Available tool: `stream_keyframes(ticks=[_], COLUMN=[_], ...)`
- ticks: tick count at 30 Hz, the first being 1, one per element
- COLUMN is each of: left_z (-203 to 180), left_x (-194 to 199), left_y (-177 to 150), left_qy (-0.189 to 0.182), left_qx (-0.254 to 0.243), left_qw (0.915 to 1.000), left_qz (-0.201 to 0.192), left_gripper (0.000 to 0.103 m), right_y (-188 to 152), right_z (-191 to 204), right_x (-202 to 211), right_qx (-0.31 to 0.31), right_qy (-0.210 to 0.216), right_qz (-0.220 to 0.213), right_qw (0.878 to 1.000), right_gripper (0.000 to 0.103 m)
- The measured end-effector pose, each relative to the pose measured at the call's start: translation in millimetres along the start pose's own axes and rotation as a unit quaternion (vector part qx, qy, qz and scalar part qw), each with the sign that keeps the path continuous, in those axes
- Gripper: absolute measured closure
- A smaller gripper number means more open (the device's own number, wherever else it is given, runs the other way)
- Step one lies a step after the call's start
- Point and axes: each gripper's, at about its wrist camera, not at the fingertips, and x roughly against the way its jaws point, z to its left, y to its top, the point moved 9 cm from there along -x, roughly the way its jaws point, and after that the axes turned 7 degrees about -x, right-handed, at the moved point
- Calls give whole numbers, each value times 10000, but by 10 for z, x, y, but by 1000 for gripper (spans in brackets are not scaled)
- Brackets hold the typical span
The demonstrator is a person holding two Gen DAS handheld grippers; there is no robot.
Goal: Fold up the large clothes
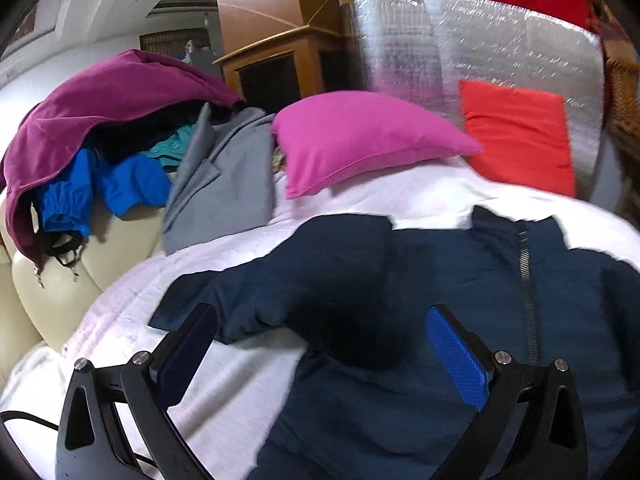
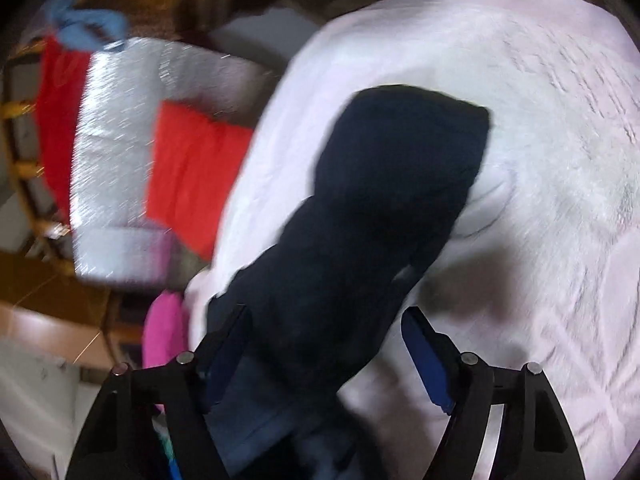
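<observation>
A navy zip-up jacket (image 1: 440,280) lies spread on a white quilt (image 1: 240,400), zipper facing up. My left gripper (image 1: 320,320) hovers over its left sleeve, jaws wide apart, the blue pads (image 1: 456,352) not pressing the cloth. In the blurred right wrist view, the other navy sleeve (image 2: 392,184) runs across the quilt (image 2: 540,160) and down between the fingers of my right gripper (image 2: 326,316). The left pad (image 2: 224,352) sits against the fabric's edge. The right pad stands clear of it, so nothing is clamped.
A pink pillow (image 1: 360,140) and a red pillow (image 1: 520,136) lie at the head of the bed against a silver foil mat (image 1: 460,40). Purple (image 1: 100,92), blue (image 1: 120,188) and grey (image 1: 224,184) clothes are heaped on the left. A wooden cabinet (image 1: 280,64) stands behind.
</observation>
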Motion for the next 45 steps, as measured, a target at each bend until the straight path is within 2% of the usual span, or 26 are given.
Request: stream_keyframes(ticks=[2,6,7,8,11,15,19,21,24,27,30,32,33,35,39,42,45], left_z=[92,221,253,281,362,432,476,522,583,650,735,801,831,874,857,774,617], left_x=[-84,-191,-212,-238,-261,-239,-197,-177,-172,-182,-202,-226,-239,-267,-286,-275,-227], left_y=[-12,2,10,21,23,17,20,23,15,12,10,-4,-11,-24,-48,-28,9], left_qy=[76,179,187,189,191,92,41,33,-54,-91,-103,-106,-117,-152,-280,-367,-532], left_qx=[60,133,171,221,387,581,661,698,744,746,800,900,964,1088,1192,1087,896], left_qw=[9999,9997,9996,9995,9989,9980,9976,9974,9970,9970,9966,9956,9949,9934,9916,9926,9942], left_qz=[47,109,128,137,199,234,204,181,191,174,182,238,268,329,422,386,282], left_gripper=[0,0,0,0,0,0,0,0,0,0,0,0,0,0,0,0,0], right_y=[96,248,255,242,158,-221,-956,-1335,-1897,-2410,-2752,-2952,-3043,-3224,-3367,-3403,-3382], right_z=[-58,-48,-8,40,361,1006,1675,1889,2033,2044,1932,1786,1716,1596,1326,1204,1093], right_x=[-69,-100,-115,-106,14,157,126,43,-153,-413,-675,-768,-811,-882,-839,-681,-470], right_qx=[-83,-243,-236,-209,269,1273,2198,2431,2700,2992,2867,2728,2621,2560,2438,2448,2636], right_qy=[-79,81,154,208,377,513,796,968,1115,1087,1018,1006,1023,939,899,899,860], right_qz=[-171,-480,-478,-454,-604,-578,-149,136,531,942,1428,1732,1883,2027,2388,2755,2954], right_qw=[9998,9985,9985,9985,9971,9888,9722,9651,9549,9433,9418,9410,9409,9405,9357,9252,9143], right_gripper=[39,56,68,75,75,75,74,74,74,74,68,37,33,31,25,19,18])
